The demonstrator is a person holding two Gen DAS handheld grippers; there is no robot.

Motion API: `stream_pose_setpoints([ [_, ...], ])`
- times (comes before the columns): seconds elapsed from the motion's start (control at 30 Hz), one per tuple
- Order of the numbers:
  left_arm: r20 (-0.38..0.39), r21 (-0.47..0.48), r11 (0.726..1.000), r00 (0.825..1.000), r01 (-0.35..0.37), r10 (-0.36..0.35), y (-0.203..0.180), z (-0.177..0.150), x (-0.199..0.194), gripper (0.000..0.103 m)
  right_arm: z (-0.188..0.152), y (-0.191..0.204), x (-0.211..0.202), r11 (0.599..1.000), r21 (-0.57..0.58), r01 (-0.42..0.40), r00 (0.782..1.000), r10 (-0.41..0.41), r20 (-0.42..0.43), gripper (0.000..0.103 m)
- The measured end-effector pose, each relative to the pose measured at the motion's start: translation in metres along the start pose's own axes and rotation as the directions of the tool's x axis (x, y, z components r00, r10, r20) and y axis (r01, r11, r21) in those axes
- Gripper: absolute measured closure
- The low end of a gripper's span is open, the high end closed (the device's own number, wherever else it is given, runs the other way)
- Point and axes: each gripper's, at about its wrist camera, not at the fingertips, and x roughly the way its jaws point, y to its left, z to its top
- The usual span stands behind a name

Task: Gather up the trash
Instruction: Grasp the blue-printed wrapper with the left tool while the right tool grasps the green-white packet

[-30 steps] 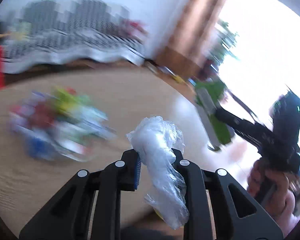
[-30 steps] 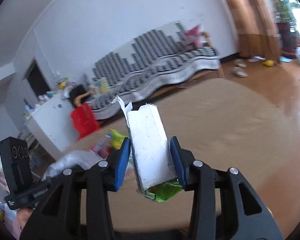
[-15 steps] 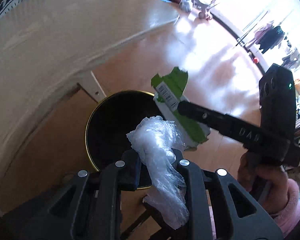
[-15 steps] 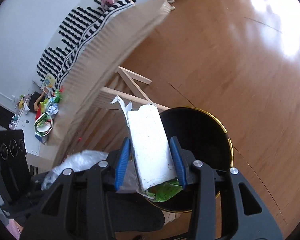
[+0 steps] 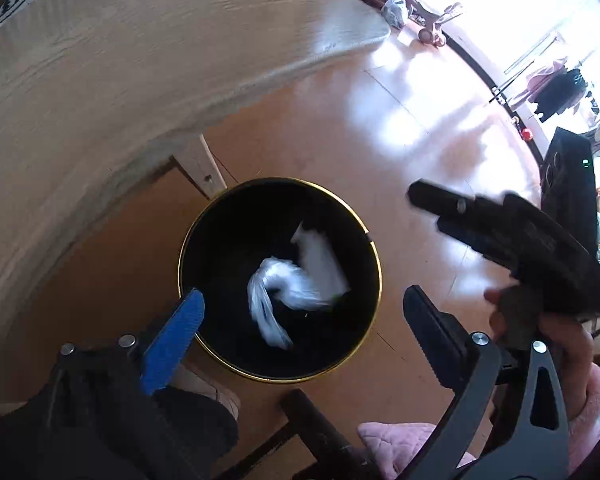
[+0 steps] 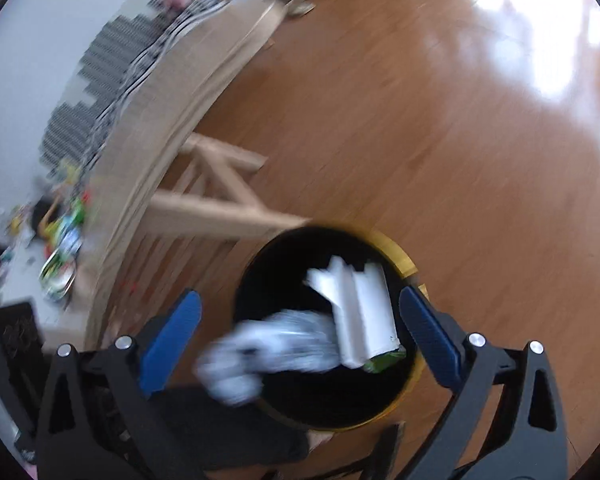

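The wooden floor (image 6: 440, 128) fills both views, glossy with window glare, and the long pale table (image 5: 112, 64) curves across the left, its slatted legs (image 6: 216, 204) showing in the right wrist view. Beside that table stands the black bin (image 5: 220, 344) with its gold rim, directly beneath both tools. The left gripper (image 5: 302, 322) hangs over the bin's near edge, jaws opening and already spread wide, nothing touching its blue pad. The right gripper (image 6: 300, 332) is over the bin too, jaws opening, far apart, pads clear of everything. In the left view that tool's black body shows at right, gripped by a hand (image 5: 540, 328) with a pink sleeve (image 5: 588, 408) below. Inside the bin's mouth: the white carton (image 6: 360, 312), green printed side just peeking at its lower end, tumbling free, and the crumpled clear plastic wrap (image 5: 276, 296), a motion-smeared blur beside it. Colourful litter (image 6: 62, 240) sits far off on the tabletop.
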Motion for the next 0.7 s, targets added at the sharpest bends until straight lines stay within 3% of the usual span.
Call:
stream_pose_setpoints([
  [0.03,0.021,0.001,1.0,1.0,-0.003,0.003,0.002,0.002,-0.007,0.006,0.002,-0.003,-0.006,0.999,0.013,0.048,0.998,-0.049,0.044,0.007],
  [0.1,0.098,0.008,0.999,0.995,-0.037,0.037,0.008,0.008,-0.033,0.006,0.004,-0.002,-0.025,0.982,0.032,0.188,0.963,-0.191,0.193,0.007],
  [0.17,0.182,-0.004,0.994,0.978,-0.105,0.104,0.019,0.013,-0.062,0.006,0.003,0.008,-0.036,0.917,0.028,0.399,0.868,-0.387,0.312,0.007],
  [0.2,0.219,-0.023,0.99,0.965,-0.139,0.141,0.028,0.014,-0.077,0.006,0.002,0.012,-0.037,0.902,0.012,0.432,0.851,-0.412,0.326,0.007],
  [0.23,0.253,-0.058,0.984,0.951,-0.17,0.179,0.042,0.015,-0.093,0.006,0.001,0.019,-0.037,0.894,-0.025,0.446,0.847,-0.414,0.334,0.007],
  [0.33,0.32,-0.207,0.954,0.906,-0.217,0.276,0.093,0.006,-0.137,0.006,-0.006,0.052,-0.039,0.903,-0.085,0.421,0.852,-0.361,0.379,0.007],
  [0.4,0.342,-0.305,0.919,0.873,-0.248,0.349,0.128,-0.007,-0.159,0.006,-0.012,0.088,-0.042,0.922,-0.127,0.366,0.861,-0.284,0.422,0.007],
  [0.47,0.329,-0.412,0.86,0.832,-0.3,0.447,0.171,-0.024,-0.183,0.006,-0.018,0.121,-0.04,0.934,-0.174,0.311,0.878,-0.213,0.429,0.007],
  [0.57,0.285,-0.539,0.757,0.765,-0.371,0.578,0.228,-0.046,-0.208,0.006,-0.025,0.192,-0.036,0.945,-0.275,0.176,0.921,-0.06,0.384,0.007],
  [0.6,0.272,-0.557,0.74,0.76,-0.377,0.591,0.249,-0.047,-0.214,0.006,-0.028,0.218,-0.036,0.942,-0.308,0.133,0.929,-0.01,0.37,0.007],
  [0.7,0.255,-0.57,0.735,0.771,-0.367,0.584,0.281,-0.025,-0.219,0.006,-0.04,0.271,-0.04,0.921,-0.385,0.055,0.934,0.089,0.345,0.007],
])
